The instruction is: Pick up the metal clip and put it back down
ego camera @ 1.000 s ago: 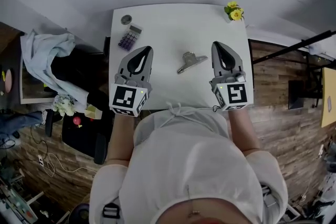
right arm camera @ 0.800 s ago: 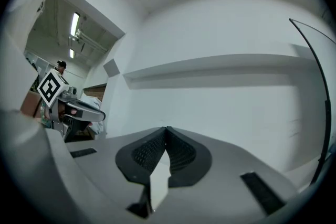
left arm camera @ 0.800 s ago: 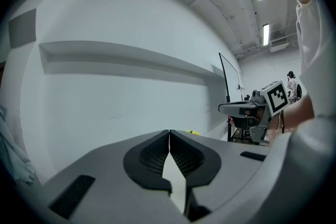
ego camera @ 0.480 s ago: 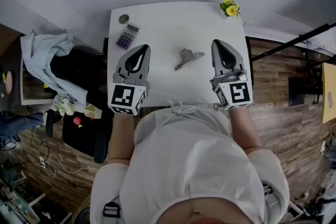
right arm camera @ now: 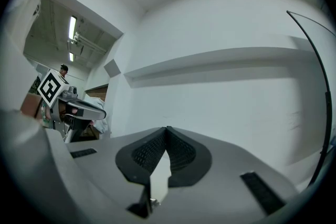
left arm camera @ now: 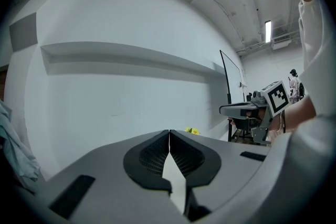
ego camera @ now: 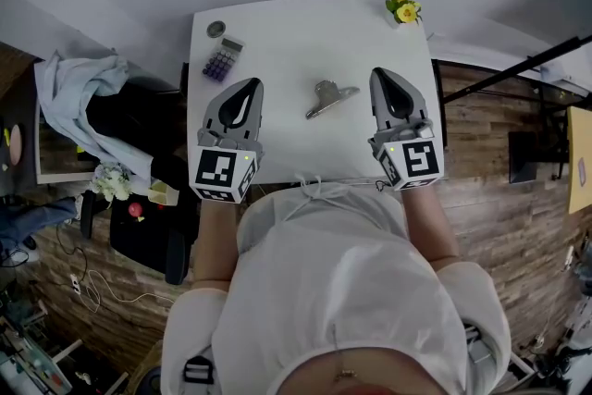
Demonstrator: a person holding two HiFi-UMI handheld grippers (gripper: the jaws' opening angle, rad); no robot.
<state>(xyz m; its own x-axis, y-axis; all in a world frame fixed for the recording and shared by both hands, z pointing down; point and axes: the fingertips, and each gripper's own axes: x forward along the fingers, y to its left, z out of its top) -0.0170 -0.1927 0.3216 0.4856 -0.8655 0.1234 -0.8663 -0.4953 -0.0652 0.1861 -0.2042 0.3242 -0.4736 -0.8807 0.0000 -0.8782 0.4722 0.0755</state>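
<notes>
Metal clip (ego camera: 330,98) lay on the table (ego camera: 277,32), just left of the right gripper (ego camera: 383,75) and apparently nearer it than the left gripper (ego camera: 251,86). Its long axis slanted, handles toward the right. Both grippers' jaws were closed and empty.

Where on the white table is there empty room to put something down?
The biggest bare patch on the table is at the far middle, between the calculator and the yellow flowers, beyond the metal clip. Another lies nearer the person, between the left tongs and right tongs. The far left corner is crowded: calculator plus a small round disc.
</notes>
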